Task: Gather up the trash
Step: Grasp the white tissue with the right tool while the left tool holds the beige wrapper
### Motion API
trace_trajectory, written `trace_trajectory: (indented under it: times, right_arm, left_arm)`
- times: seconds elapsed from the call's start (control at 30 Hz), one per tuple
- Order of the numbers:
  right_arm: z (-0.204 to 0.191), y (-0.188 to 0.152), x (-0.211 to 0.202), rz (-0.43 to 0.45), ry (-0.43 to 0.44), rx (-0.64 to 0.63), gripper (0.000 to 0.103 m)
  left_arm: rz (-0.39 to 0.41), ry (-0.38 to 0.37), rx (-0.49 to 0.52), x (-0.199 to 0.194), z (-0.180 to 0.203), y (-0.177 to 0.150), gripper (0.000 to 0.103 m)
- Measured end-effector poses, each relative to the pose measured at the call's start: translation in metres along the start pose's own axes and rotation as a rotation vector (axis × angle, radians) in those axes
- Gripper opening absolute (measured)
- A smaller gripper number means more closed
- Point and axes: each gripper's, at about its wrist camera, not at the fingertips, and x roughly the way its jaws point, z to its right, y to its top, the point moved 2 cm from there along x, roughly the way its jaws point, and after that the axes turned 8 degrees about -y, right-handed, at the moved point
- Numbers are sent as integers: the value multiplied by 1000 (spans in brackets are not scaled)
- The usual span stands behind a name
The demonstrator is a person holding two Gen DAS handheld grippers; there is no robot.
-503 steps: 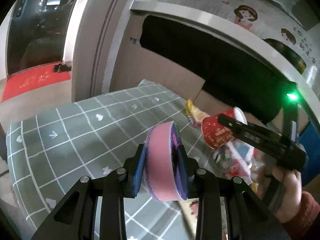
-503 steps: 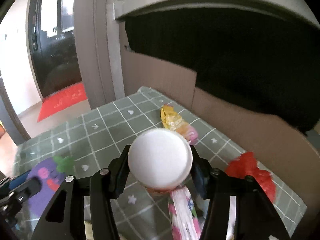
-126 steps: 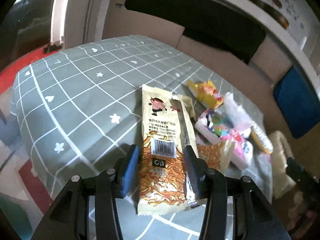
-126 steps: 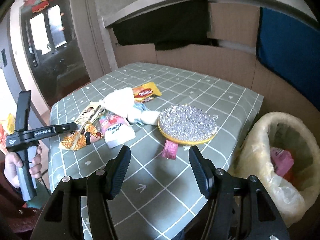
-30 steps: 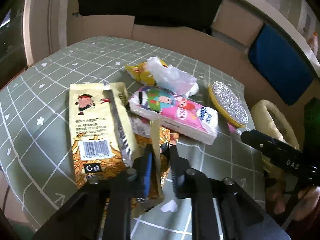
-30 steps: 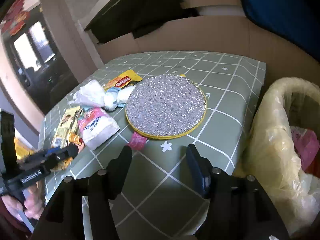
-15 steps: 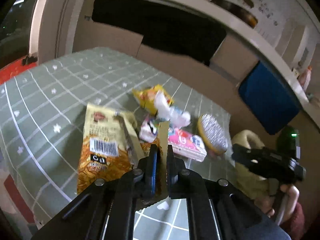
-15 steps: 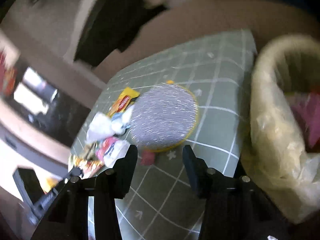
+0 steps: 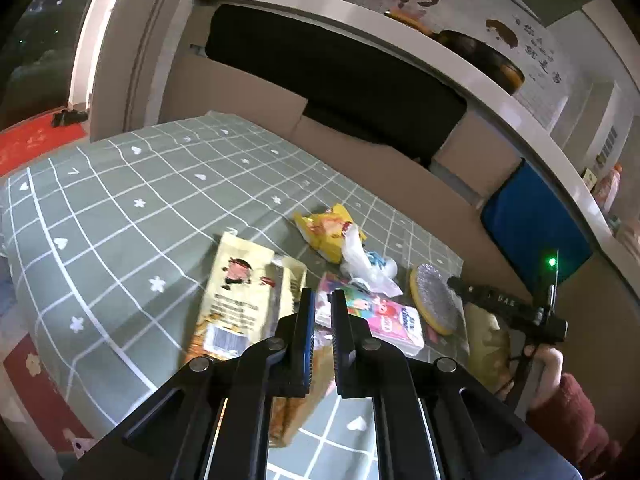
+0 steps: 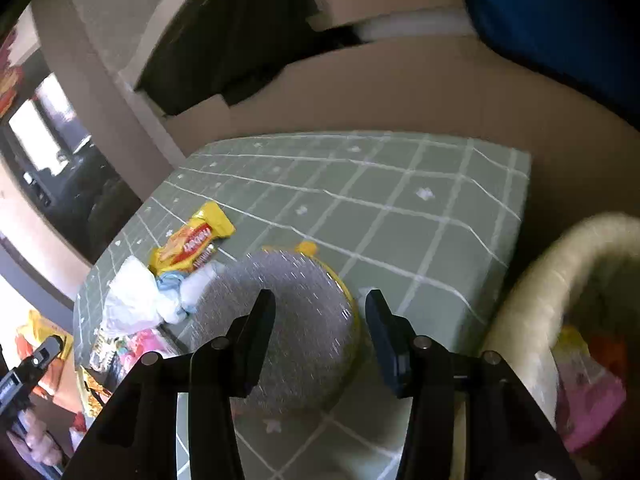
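- We take the silver glitter disc [image 10: 280,320] with its yellow rim as our landmark; it lies flat on the green checked tablecloth [image 10: 360,184].
- Our left gripper [image 9: 320,312] has its jaws drawn narrow — pinched on the edge of an orange-and-cream snack wrapper [image 9: 296,396], which hangs between and below the blue-padded fingers [image 9: 307,328].
- A second snack packet [image 9: 240,296], cream with a barcode, lies flat on the cloth just beside that gripper, on the far side of it from the disc.
- Between the gripper and the disc sits a pink tissue pack [image 9: 376,316], with a crumpled white plastic wad [image 9: 360,260] and a yellow wrapper [image 9: 324,228] just beyond it.
- Our right gripper [image 10: 318,320] stands wide and holds nothing; its fingers reach over the disc, one fingertip in front of the glitter face, the other just past the yellow rim. Whether it touches the disc we cannot tell — the frame is blurred.
- Beyond the table edge nearest the disc stands the bin with a pale bag liner [image 10: 532,280]; pink trash [image 10: 588,404] already lies in it.
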Motion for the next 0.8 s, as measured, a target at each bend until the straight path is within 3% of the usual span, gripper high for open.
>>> trace_trajectory:
  times: [0.07, 0.27, 0.37, 0.5, 0.6, 0.63, 0.67, 0.8]
  right_arm:
    - [-20, 8, -6, 13, 64, -54, 46]
    - [-121, -4, -13, 22, 84, -387, 46]
    - [-154, -11, -4, -3, 114, -453, 45]
    - [-183, -16, 24, -23, 22, -532, 45]
    - [-191, -26, 45, -50, -82, -601, 34]
    - [-188, -27, 48, -60, -116, -606, 14]
    - [-183, -27, 49, -68, -150, -595, 8]
    - [-161, -14, 19, -19, -124, -460, 6]
  left_arm:
    - [7, 7, 7, -2, -3, 2, 8]
    - [6, 35, 21, -1, -6, -1, 8]
    - [-13, 44, 4, -2, -12, -4, 9]
    - [-41, 22, -62, -5, -25, -8, 10]
    - [-71, 17, -39, -8, -24, -16, 17]
    - [-84, 11, -13, -8, -21, -19, 28]
    - [-97, 5, 18, -8, -16, -22, 41]
    - [-129, -7, 181, -6, 7, -37, 48]
